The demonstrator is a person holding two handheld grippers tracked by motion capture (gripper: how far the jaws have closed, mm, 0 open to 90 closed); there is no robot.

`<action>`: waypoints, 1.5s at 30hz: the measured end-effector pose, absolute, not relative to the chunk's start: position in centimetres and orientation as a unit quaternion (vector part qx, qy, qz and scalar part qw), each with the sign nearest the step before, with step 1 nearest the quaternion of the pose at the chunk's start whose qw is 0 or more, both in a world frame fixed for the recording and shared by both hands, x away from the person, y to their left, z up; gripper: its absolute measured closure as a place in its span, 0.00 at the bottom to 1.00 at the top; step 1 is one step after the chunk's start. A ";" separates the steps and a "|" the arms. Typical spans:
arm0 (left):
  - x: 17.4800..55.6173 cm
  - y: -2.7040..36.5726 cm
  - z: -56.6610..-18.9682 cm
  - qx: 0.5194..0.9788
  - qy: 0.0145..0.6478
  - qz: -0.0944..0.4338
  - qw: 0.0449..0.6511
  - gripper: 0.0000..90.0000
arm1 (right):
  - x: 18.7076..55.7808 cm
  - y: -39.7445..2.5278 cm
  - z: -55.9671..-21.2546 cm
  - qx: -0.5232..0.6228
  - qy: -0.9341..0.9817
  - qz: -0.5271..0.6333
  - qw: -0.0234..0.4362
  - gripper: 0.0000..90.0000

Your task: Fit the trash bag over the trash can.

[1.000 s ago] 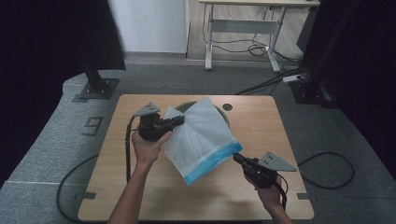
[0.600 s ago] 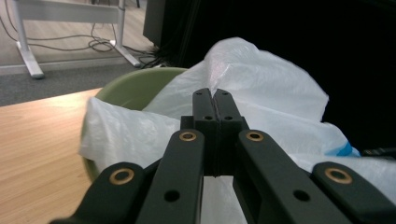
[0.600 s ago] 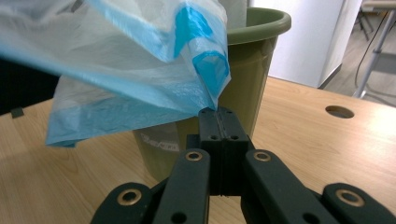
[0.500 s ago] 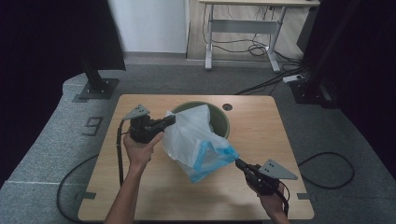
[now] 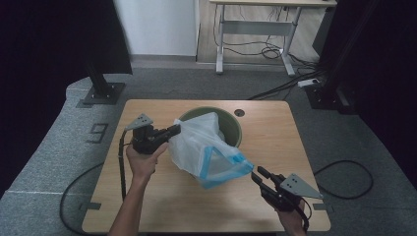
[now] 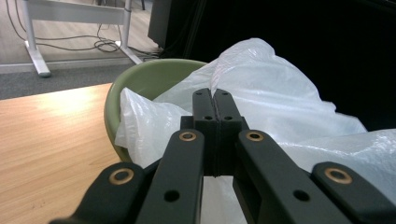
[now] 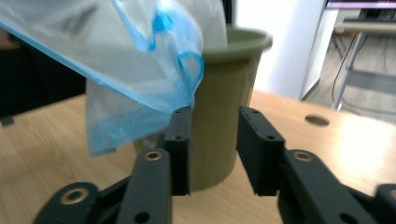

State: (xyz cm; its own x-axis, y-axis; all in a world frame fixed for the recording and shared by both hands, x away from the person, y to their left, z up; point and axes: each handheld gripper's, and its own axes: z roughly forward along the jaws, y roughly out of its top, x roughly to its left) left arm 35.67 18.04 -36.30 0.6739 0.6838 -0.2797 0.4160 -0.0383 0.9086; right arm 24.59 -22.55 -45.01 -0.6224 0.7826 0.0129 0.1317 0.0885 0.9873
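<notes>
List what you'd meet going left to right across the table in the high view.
Left gripper → plastic bag → right gripper. The green bin overlaps the bag, so its place is unclear.

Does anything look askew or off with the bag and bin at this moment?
Yes. The plastic bag is only partly in the green bin: its blue-edged mouth hangs out over the table. The left hand-held gripper is shut on it; the right hand-held gripper is open beside the hem.
</notes>
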 end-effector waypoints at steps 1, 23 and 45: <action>35.7 18.0 -36.3 0.711 0.387 0.116 0.576 1.00 | 24.4 -22.7 -44.6 0.333 0.680 0.590 0.281 0.68; 35.8 18.0 -36.3 0.710 0.390 0.119 0.575 1.00 | 26.1 -20.3 -43.8 0.294 0.721 0.578 0.243 0.98; 34.5 21.4 -37.2 0.690 0.410 0.136 0.581 1.00 | 23.6 -19.3 -49.3 0.301 0.755 0.548 0.198 0.98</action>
